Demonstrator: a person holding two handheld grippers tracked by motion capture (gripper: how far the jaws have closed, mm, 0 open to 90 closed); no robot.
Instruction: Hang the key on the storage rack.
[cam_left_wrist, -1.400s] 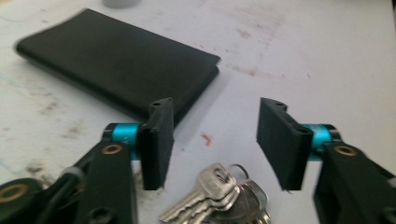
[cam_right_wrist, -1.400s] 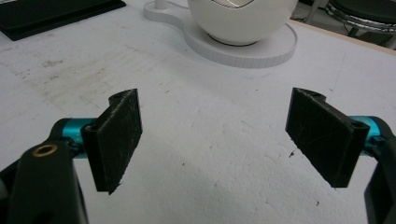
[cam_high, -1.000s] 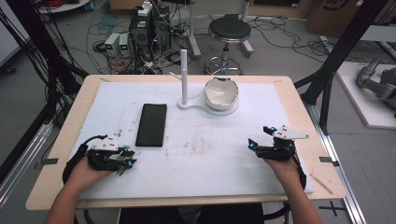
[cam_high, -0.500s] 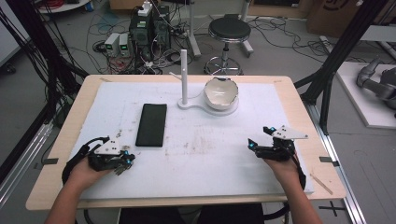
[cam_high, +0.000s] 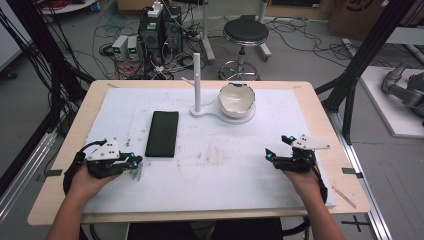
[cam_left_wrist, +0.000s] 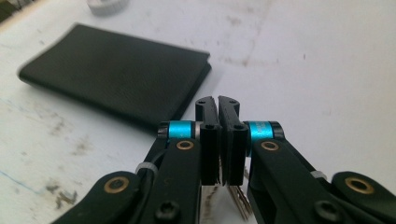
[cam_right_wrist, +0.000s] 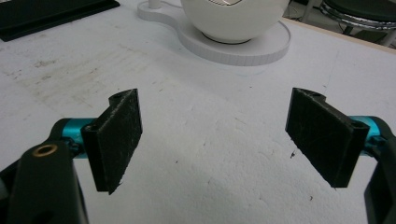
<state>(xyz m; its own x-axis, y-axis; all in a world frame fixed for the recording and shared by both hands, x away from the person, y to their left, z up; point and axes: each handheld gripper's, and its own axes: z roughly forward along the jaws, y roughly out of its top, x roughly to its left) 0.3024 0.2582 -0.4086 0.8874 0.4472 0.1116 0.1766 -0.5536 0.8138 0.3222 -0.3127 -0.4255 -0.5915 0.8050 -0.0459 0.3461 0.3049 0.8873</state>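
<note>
— The left gripper (cam_left_wrist: 218, 105)? 
— Jaws pressed together, gripping nothing, just beside the black wallet (cam_left_wrist: 116, 74) lying flat on the white mat (cam_high: 225, 165). 
— The right gripper (cam_right_wrist: 217, 135)? 
— Spread wide, empty.

The black case (cam_left_wrist: 116, 77) has a matt, finely grained face like woven cloth or leather. The white bowl (cam_right_wrist: 233, 18) looks smooth and faintly glossy. The tabletop (cam_high: 320, 95) rim is pale wood, under a matt, scuffed white mat (cam_right_wrist: 196, 135).
</note>
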